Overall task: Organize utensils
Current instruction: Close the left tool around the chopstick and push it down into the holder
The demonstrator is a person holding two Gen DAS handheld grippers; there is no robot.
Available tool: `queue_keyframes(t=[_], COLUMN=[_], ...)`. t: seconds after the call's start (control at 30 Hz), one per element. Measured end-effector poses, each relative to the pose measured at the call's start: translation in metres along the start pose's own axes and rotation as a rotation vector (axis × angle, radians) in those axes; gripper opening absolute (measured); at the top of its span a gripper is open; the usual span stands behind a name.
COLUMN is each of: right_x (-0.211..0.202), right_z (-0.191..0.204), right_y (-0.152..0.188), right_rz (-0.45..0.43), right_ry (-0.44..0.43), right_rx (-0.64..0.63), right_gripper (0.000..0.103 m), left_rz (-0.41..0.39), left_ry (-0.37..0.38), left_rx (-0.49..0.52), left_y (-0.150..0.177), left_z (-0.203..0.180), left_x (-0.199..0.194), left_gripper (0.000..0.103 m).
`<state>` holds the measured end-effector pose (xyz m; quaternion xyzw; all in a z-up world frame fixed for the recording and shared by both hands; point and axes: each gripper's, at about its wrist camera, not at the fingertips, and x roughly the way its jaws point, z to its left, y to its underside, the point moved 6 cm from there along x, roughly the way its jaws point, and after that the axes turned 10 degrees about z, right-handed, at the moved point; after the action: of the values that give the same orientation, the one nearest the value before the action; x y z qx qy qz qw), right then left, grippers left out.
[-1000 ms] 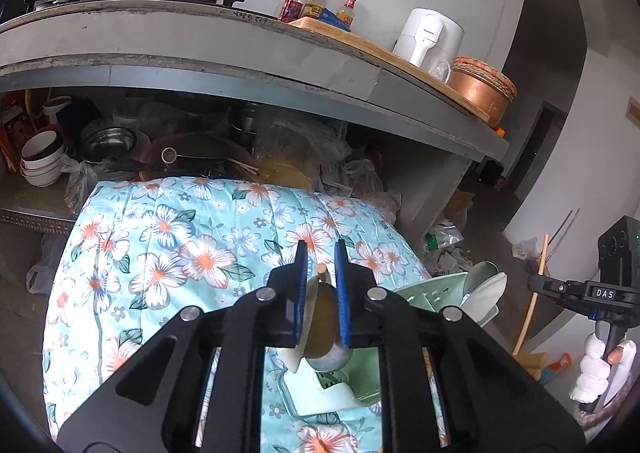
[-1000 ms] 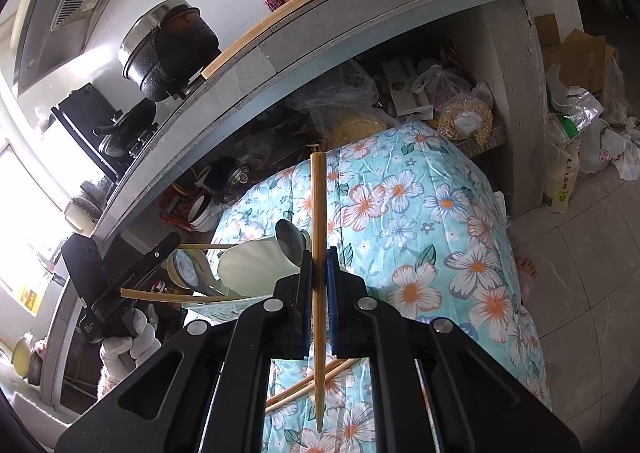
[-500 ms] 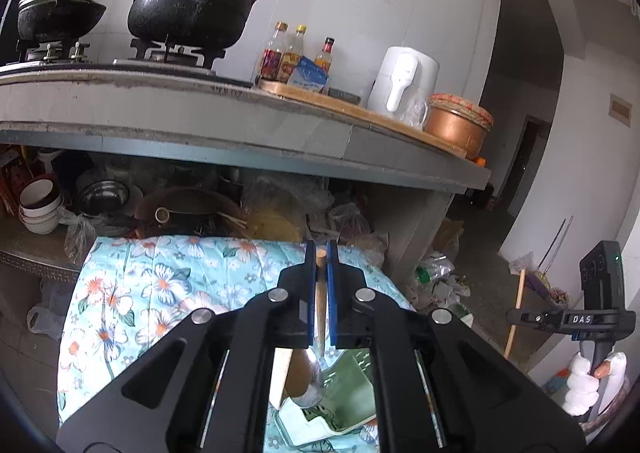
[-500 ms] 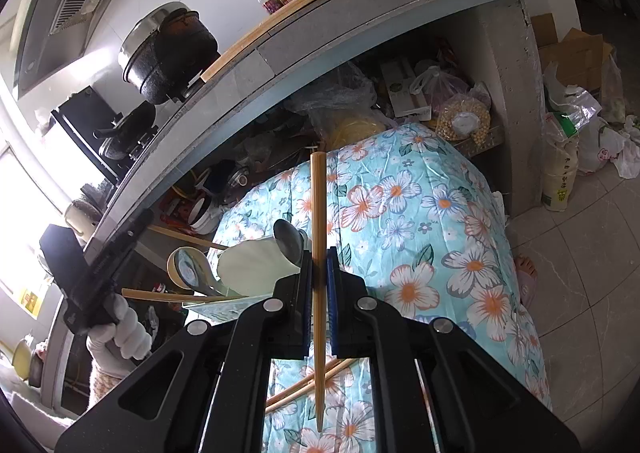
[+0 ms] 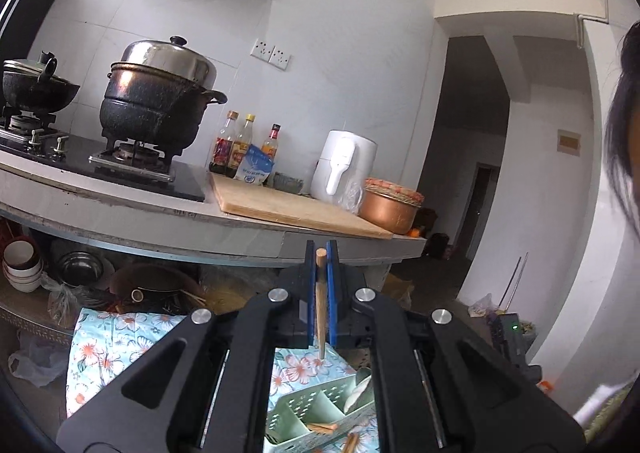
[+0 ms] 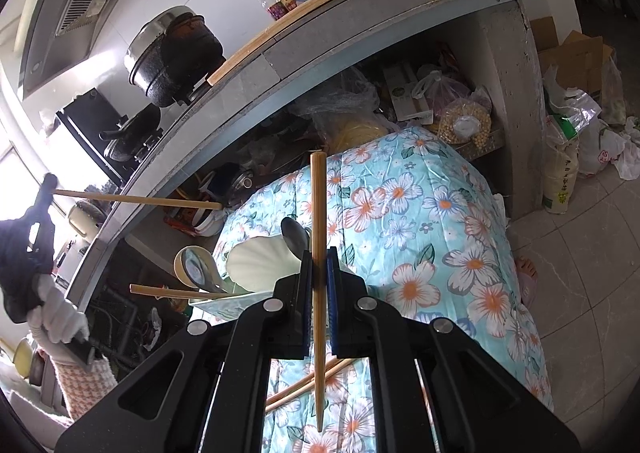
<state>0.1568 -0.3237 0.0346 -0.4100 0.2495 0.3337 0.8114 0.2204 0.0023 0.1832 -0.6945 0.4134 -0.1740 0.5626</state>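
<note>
- My left gripper (image 5: 320, 289) is clamped on a single wooden chopstick (image 5: 321, 305), pads pressed against it on both sides; a second ago those jaws stood a little wider, with the stick already between them, and they have pinched in tight.
- That left hand has come up: a second ago I looked down over the flowered cloth and the organizer, now I look level at the counter and stove, and the stick hangs free, its thin tip pointing down.
- My right gripper (image 6: 320, 273) is shut on a second chopstick (image 6: 319, 293) held upright, blunt end up, tip down, just as it was a second ago; this hand has not shifted.
- Just under the left jaws sits the green utensil organizer (image 5: 308, 413) on the flowered cloth (image 5: 104, 349), with wooden sticks lying in its near compartments and a pale spoon (image 5: 360, 393) in a farther one.
- From the right view, two loose chopsticks (image 6: 304, 385) lie crossed on the cloth below my fingers, still to be gathered.
- Farther out, the left gripper's stick shows as a long pale rod (image 6: 136, 200) held level in the air, well above the organizer's rim.
- My reading: each hand has one stick of a pair lifted clear, so the next step is probably to bring them together over a chopstick compartment; the risk is a stick swinging in the thin grip.
- Beyond, the black pot (image 5: 156, 101) stands on the stove.
</note>
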Motion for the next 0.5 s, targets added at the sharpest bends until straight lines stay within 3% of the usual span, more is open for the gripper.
queue_keyframes(t=[0.13, 0.5], right_x=[0.0, 0.0], right_z=[0.001, 0.001], right_y=[0.0, 0.001], right_rz=[0.001, 0.0], right_ry=[-0.005, 0.001], right_rx=[-0.002, 0.0], right_gripper=[0.007, 0.007], left_rz=[0.029, 0.186], left_ry=[0.03, -0.045], left_rx=[-0.016, -0.039], left_y=[0.0, 0.046], left_z=[-0.007, 0.0], left_x=[-0.004, 0.044], left_gripper=[0.004, 0.004])
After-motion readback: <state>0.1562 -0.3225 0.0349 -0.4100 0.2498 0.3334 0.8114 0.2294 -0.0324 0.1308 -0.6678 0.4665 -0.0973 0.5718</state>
